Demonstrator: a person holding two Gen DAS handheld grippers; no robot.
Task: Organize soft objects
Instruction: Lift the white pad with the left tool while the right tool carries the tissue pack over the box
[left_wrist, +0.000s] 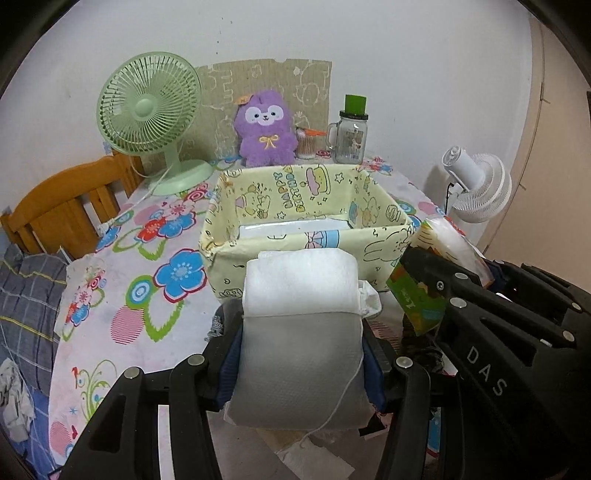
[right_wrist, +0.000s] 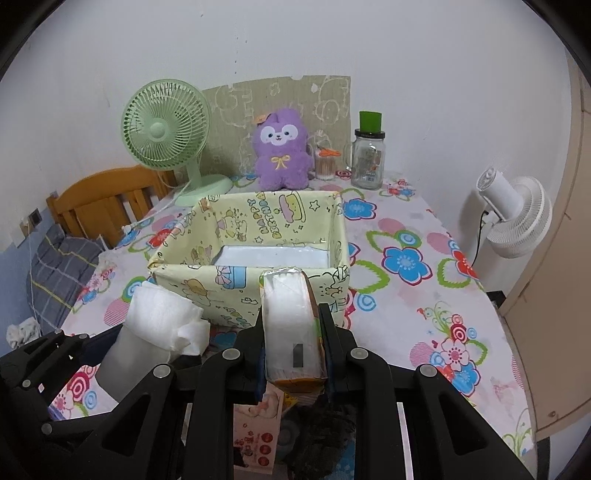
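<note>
Tissue roll (left_wrist: 301, 291) is sitting clamped between the left gripper's (left_wrist: 301, 354) fingers, while the right gripper's (right_wrist: 293, 343) fingers are squeezing a tissue pack (right_wrist: 290, 317). Just beyond both fingertips, the yellow box (right_wrist: 236, 291) is standing open on the counter (right_wrist: 406, 306).

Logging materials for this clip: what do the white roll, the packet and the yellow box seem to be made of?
White roll: soft embossed paper or nonwoven cloth, matte, with a dimpled texture and a loose thread.
Packet: white tissues in glossy clear plastic film, judging by the sheen and printed edges.
Yellow box: likely stiff card wrapped in cartoon-printed paper or fabric; creased corners.
</note>
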